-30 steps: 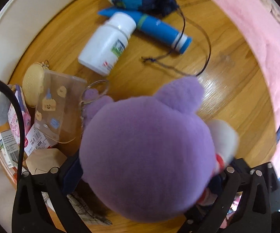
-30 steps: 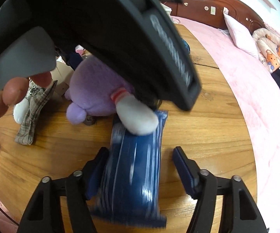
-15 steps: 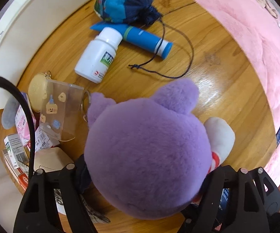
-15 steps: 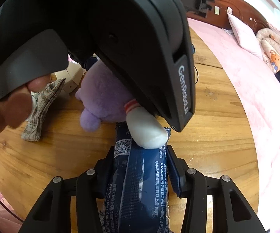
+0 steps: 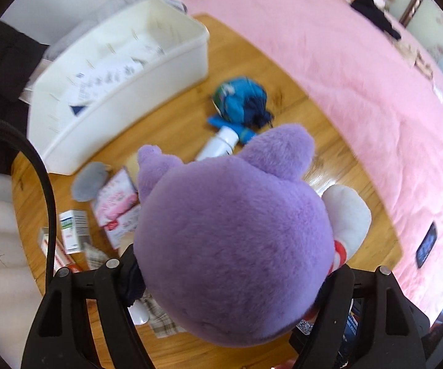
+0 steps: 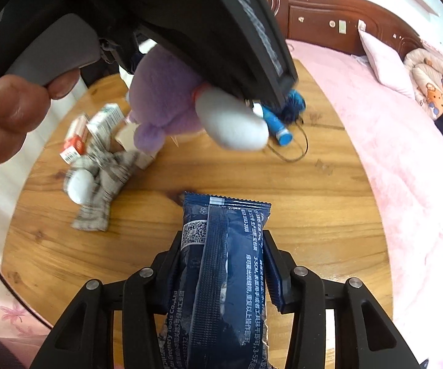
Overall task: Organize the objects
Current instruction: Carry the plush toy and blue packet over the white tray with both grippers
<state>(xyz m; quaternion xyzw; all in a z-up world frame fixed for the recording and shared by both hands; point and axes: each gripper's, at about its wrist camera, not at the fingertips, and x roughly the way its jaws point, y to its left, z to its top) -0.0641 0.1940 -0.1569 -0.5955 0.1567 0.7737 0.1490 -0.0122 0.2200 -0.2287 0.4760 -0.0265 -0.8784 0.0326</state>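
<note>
Blue packet [image 6: 221, 273], clamped in right hand-held gripper [image 6: 221, 264], points lengthwise away along its fingers; left hand-held gripper [image 5: 230, 279] clamps plush [image 5: 230, 240].

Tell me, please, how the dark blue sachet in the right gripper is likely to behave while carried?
The dark blue sachet probably flexes, since its unsupported end creases. Its glossy film may slip in the right gripper. It looks light.

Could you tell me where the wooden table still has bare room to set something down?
The table is bare along its edge beside the pink bed, and in front of the blue packet toward the checked cloth. It is crowded between the white bin and the purple plush: small boxes, a white bottle and a blue pouch.
</note>
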